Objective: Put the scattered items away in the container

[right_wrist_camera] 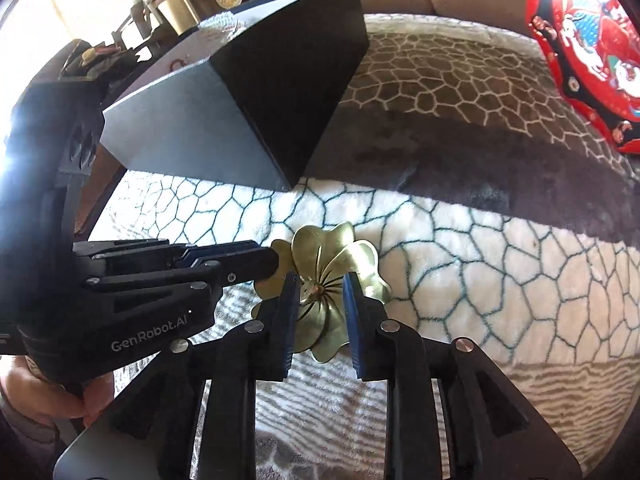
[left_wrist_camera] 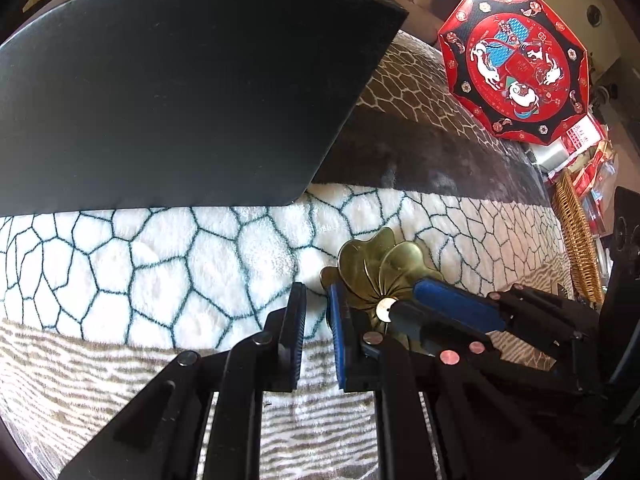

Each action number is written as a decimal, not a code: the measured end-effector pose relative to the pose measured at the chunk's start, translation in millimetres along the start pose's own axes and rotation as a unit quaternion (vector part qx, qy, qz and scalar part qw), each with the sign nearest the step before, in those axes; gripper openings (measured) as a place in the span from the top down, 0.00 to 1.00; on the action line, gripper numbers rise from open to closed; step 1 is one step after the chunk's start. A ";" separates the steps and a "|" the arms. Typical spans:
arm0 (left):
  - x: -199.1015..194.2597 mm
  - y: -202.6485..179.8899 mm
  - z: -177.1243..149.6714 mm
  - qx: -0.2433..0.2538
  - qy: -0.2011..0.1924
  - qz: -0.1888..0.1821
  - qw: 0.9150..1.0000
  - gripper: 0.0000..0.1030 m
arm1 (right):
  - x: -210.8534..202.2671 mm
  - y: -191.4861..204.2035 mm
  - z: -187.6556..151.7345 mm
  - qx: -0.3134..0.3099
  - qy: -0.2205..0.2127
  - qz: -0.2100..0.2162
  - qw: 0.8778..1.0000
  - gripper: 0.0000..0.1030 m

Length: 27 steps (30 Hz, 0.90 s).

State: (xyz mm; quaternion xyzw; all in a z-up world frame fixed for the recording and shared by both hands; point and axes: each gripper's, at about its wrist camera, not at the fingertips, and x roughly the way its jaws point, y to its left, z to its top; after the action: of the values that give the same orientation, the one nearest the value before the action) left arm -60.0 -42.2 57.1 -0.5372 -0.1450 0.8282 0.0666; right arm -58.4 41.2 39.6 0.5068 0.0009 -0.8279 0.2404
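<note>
Down-tilted, both tools meet over one brass flower ornament (right_wrist_camera: 332, 288). Left tool (right_wrist_camera: 276, 262) reaches in from the side, jaws nearly together, tips on a petal edge; whether it pinches that edge I cannot tell. Right tool (right_wrist_camera: 320, 312) straddles the flower's centre, blue ribbed pads (right_wrist_camera: 354, 320) narrowly apart, not pressing. Flower lies on a plush, web-patterned blanket (right_wrist_camera: 480, 280). Matte black box (right_wrist_camera: 240, 92) stands beyond, near; red octagonal tin (left_wrist_camera: 516, 64) farther off.
</note>
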 end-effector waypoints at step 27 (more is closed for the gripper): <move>-4.3 -41.8 -28.0 0.055 -0.089 0.098 0.990 0.25 | -16.2 -85.8 -24.7 0.087 -0.082 -0.200 0.973 0.16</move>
State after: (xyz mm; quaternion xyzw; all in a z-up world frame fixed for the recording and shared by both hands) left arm -34.6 1.1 63.2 -0.4685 -0.0514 0.8820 0.0007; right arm -65.9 129.5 20.5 0.4454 0.0107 -0.8949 0.0246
